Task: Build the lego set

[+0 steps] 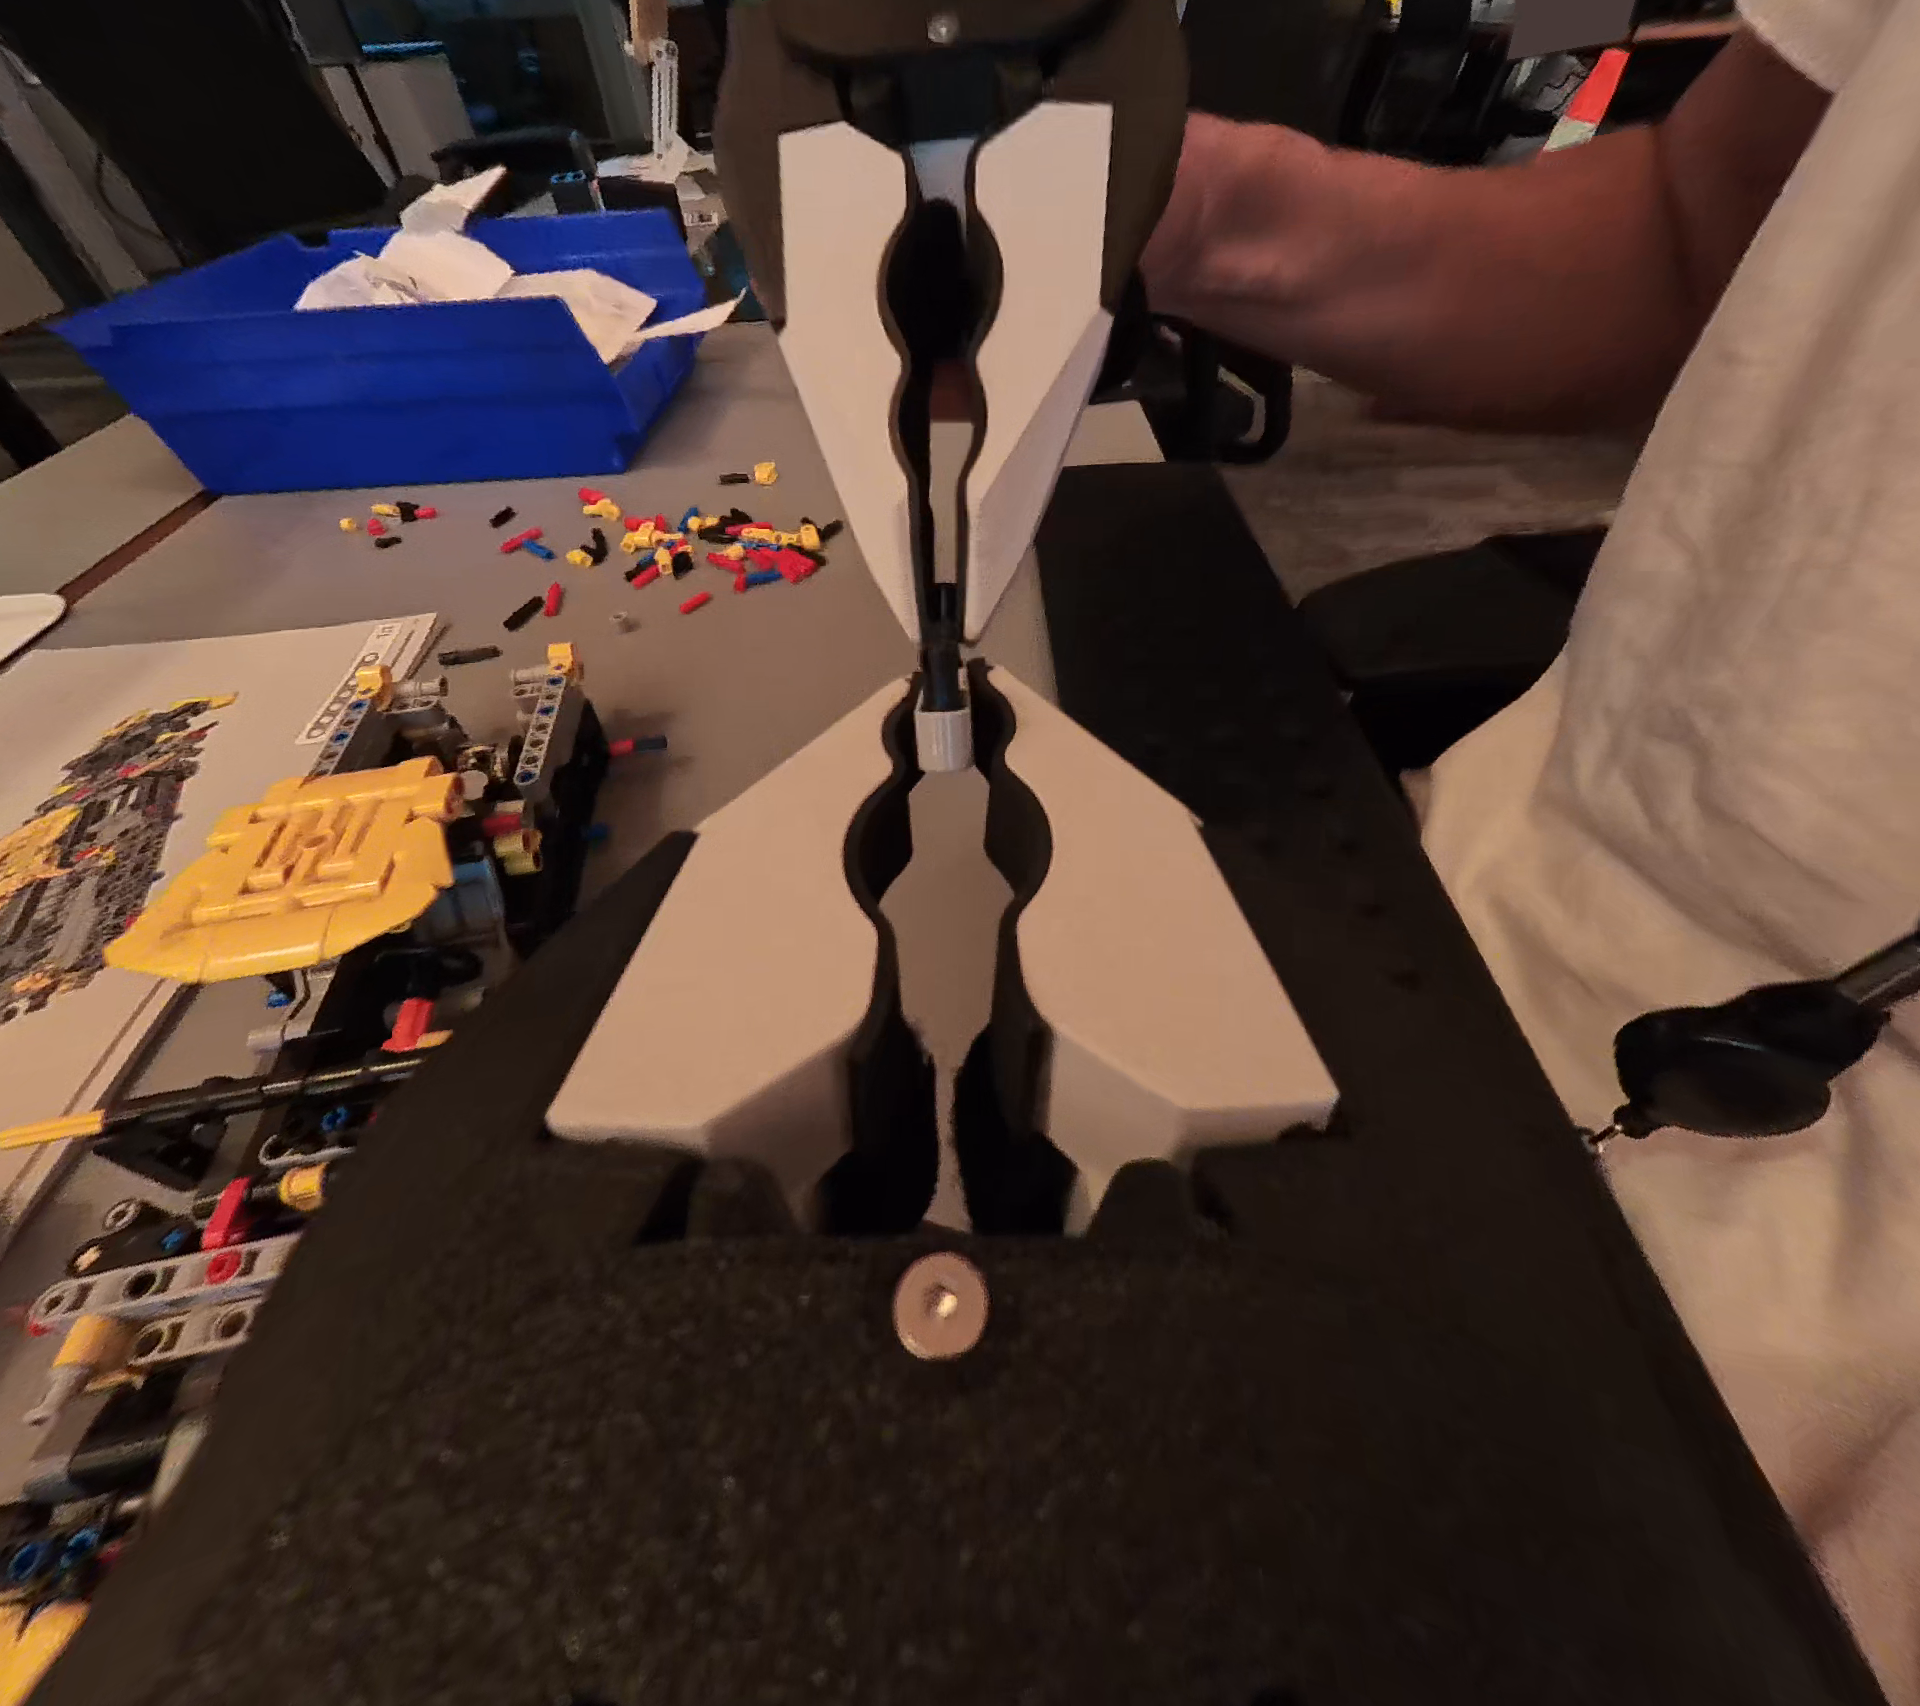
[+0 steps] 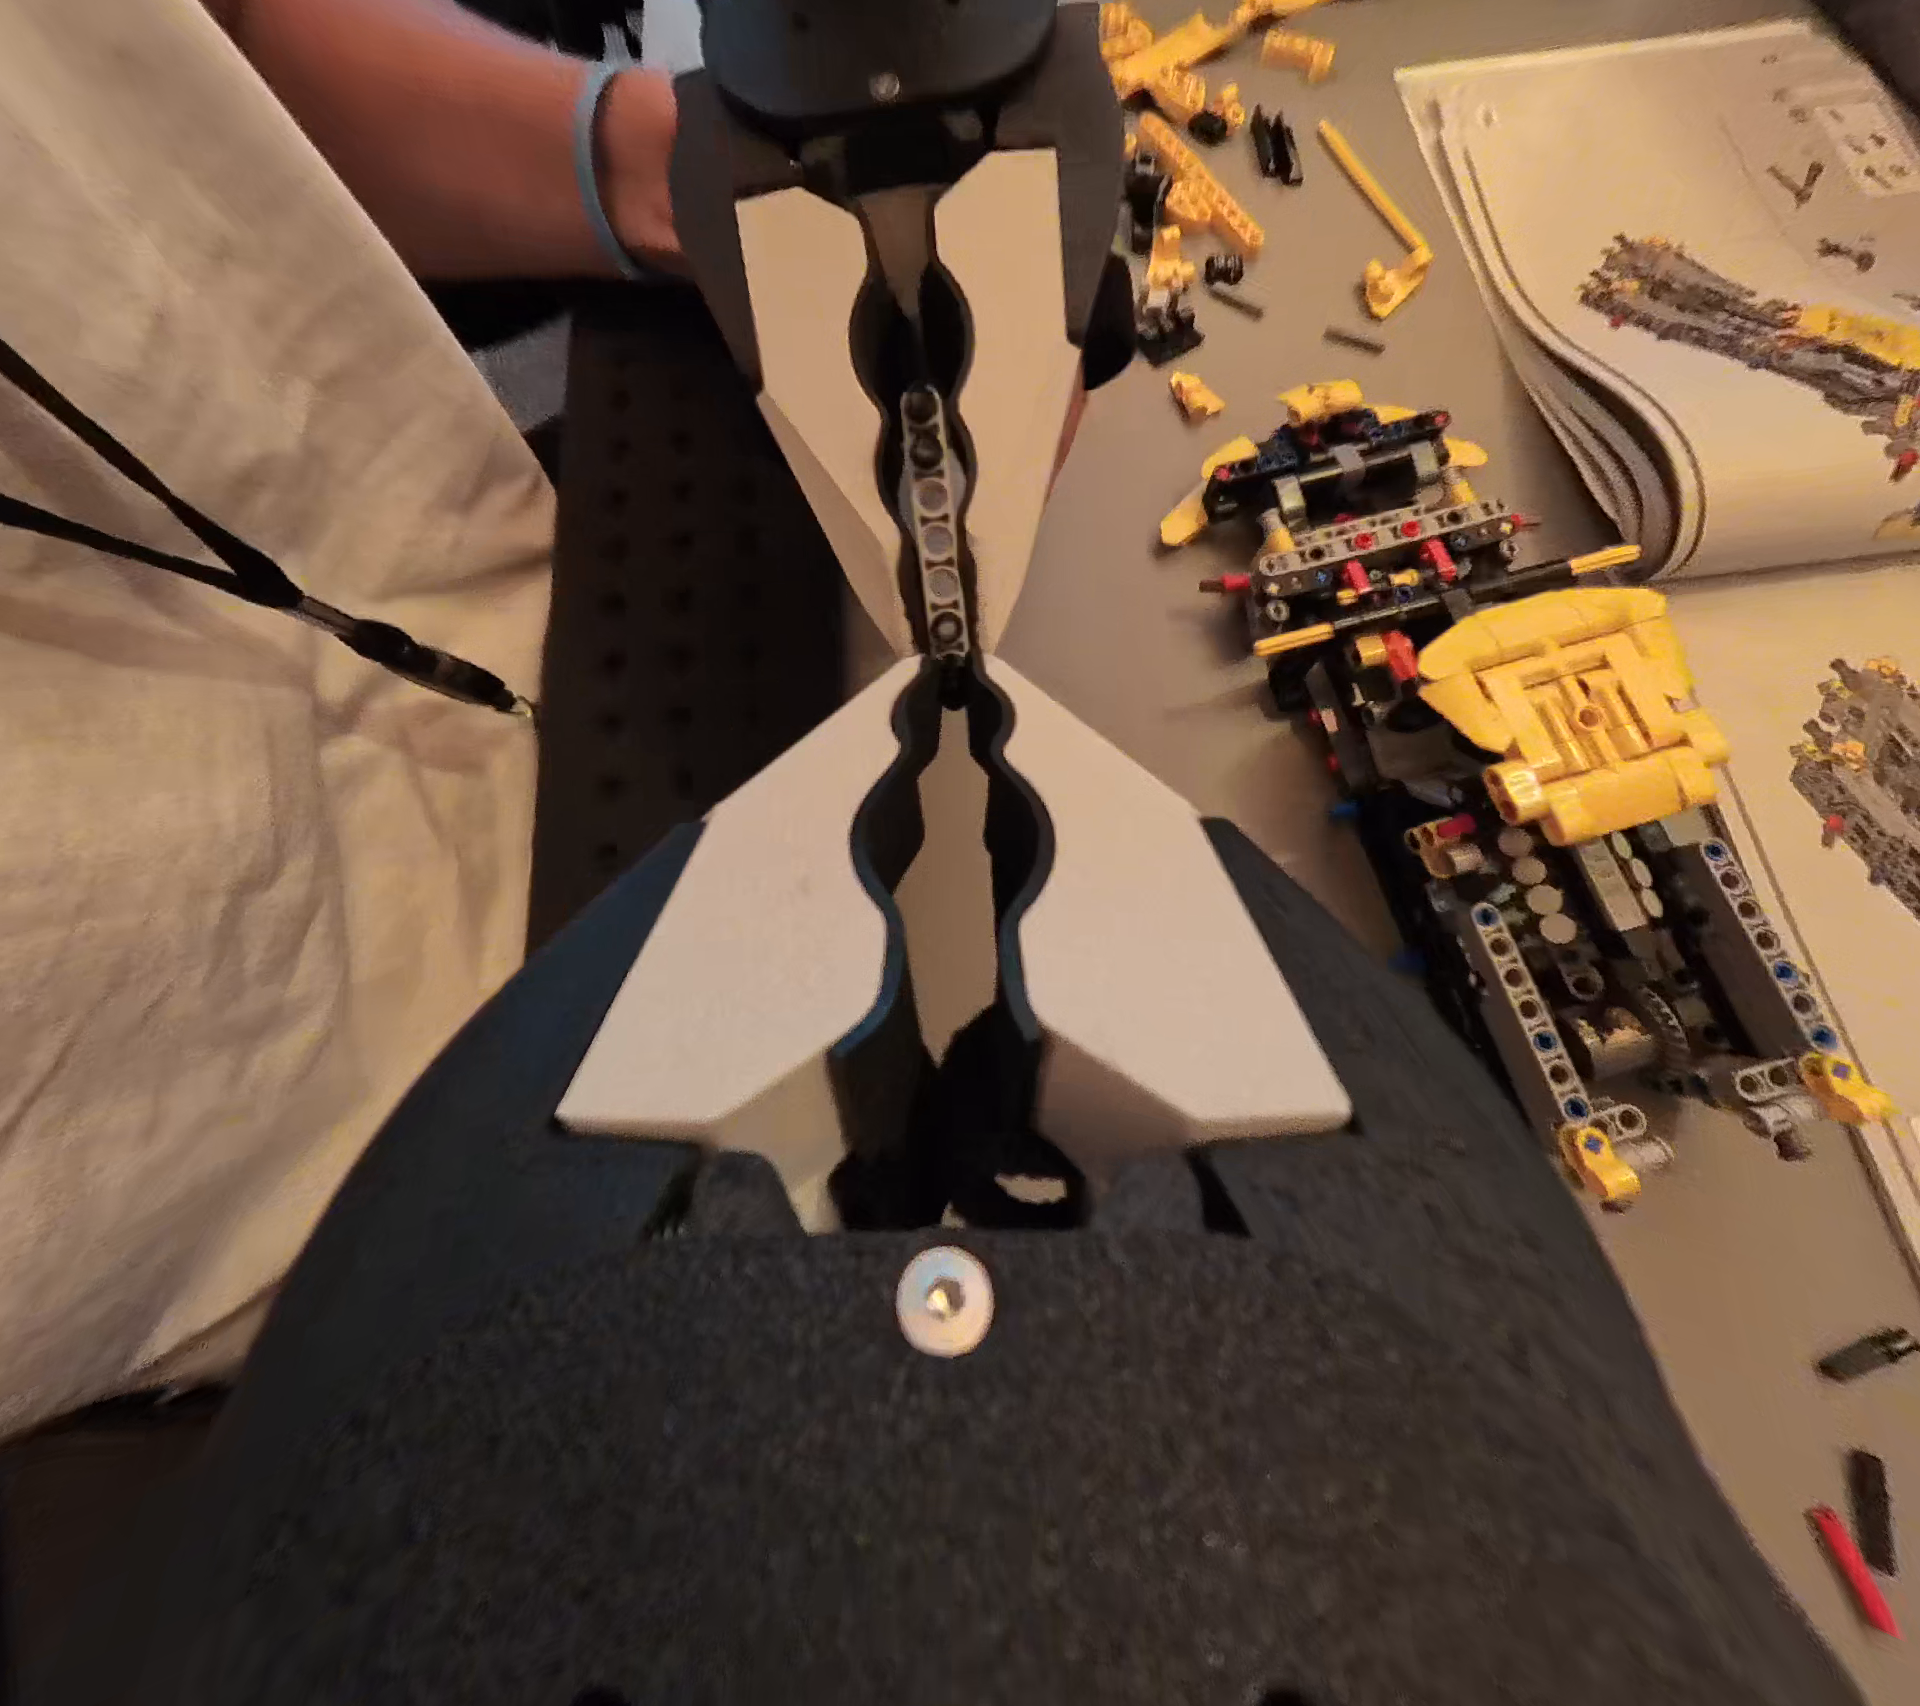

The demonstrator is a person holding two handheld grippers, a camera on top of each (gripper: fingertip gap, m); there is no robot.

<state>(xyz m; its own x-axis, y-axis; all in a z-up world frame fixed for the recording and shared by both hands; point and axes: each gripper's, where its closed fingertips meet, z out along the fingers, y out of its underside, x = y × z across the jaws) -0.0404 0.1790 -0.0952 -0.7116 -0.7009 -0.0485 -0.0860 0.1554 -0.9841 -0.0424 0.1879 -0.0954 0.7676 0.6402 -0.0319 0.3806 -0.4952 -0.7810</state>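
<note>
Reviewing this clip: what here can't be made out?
- Left wrist view: how deep the black pin sits in the grey beam; left gripper and right gripper tips cover the joint.
- Left wrist view: model cut off by left edge; loose pieces too small to identify.
- Right wrist view: manual pages blurred.

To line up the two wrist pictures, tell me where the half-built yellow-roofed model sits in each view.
Left wrist view: the yellow-roofed model is at the lower left, on the table to the left of the grippers.
Right wrist view: the model is right of centre, to the right of the grippers.
Shared landmark: the open instruction booklet, right beside the model in both.
</note>
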